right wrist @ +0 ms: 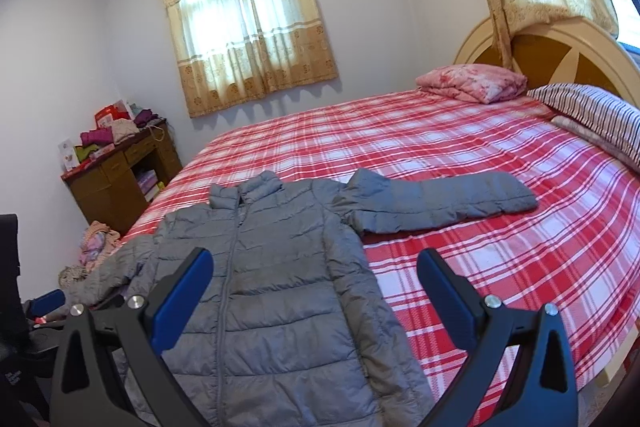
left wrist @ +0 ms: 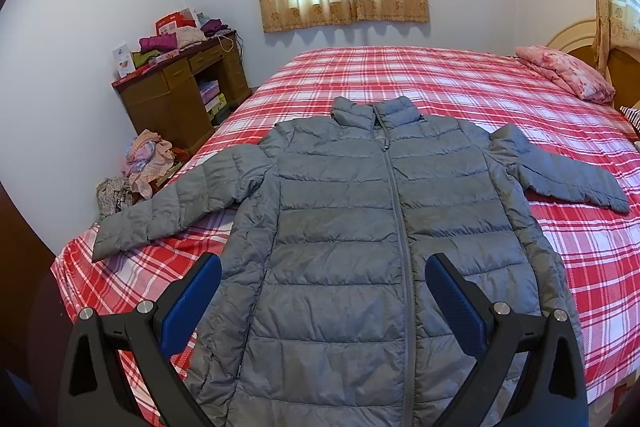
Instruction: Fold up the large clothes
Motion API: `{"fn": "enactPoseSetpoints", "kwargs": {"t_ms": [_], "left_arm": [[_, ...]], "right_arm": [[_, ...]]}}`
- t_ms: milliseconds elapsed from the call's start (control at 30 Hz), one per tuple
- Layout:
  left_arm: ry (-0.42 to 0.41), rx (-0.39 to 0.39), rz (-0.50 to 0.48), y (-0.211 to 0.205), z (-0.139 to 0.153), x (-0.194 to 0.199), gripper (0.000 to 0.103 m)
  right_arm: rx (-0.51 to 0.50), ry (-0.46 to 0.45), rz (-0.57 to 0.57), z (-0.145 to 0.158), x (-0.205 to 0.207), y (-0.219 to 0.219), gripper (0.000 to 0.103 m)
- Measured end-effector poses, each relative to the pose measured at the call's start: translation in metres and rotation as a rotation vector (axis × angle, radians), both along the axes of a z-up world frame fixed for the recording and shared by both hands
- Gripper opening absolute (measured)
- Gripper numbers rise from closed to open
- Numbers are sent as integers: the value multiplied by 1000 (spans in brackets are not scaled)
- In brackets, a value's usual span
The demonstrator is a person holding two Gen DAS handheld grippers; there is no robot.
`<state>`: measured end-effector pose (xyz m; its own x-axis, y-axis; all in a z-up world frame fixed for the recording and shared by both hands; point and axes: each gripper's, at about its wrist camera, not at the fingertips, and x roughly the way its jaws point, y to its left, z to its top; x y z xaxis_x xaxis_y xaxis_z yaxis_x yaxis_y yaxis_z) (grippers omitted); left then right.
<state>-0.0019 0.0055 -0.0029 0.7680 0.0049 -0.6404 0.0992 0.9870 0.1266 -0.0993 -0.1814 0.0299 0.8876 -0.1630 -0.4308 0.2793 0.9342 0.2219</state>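
A grey quilted puffer jacket (left wrist: 360,227) lies flat and zipped on the red plaid bed (left wrist: 400,75), collar away from me, both sleeves spread out sideways. My left gripper (left wrist: 323,267) is open above the jacket's lower body, holding nothing. In the right wrist view the jacket (right wrist: 280,287) lies left of centre, its right sleeve (right wrist: 436,203) stretched across the bed (right wrist: 520,267). My right gripper (right wrist: 315,263) is open above the jacket's right side and holds nothing.
A pink folded quilt (right wrist: 472,81) and a striped pillow (right wrist: 592,115) lie at the headboard. A wooden desk (left wrist: 176,87) piled with clothes and boxes stands left of the bed, with a heap of clothes (left wrist: 144,163) on the floor beside it.
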Motion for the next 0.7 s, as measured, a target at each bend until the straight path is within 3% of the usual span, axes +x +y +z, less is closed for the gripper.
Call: {"fn": "enactPoseSetpoints", "kwargs": {"t_ms": [500, 700], "left_arm": [[-7, -11, 11, 6, 2, 0, 102], [-35, -82, 3, 19, 24, -16, 102]], "right_arm": [[-46, 3, -40, 3, 1, -2, 103], [-109, -23, -62, 16, -8, 7, 103]]}}
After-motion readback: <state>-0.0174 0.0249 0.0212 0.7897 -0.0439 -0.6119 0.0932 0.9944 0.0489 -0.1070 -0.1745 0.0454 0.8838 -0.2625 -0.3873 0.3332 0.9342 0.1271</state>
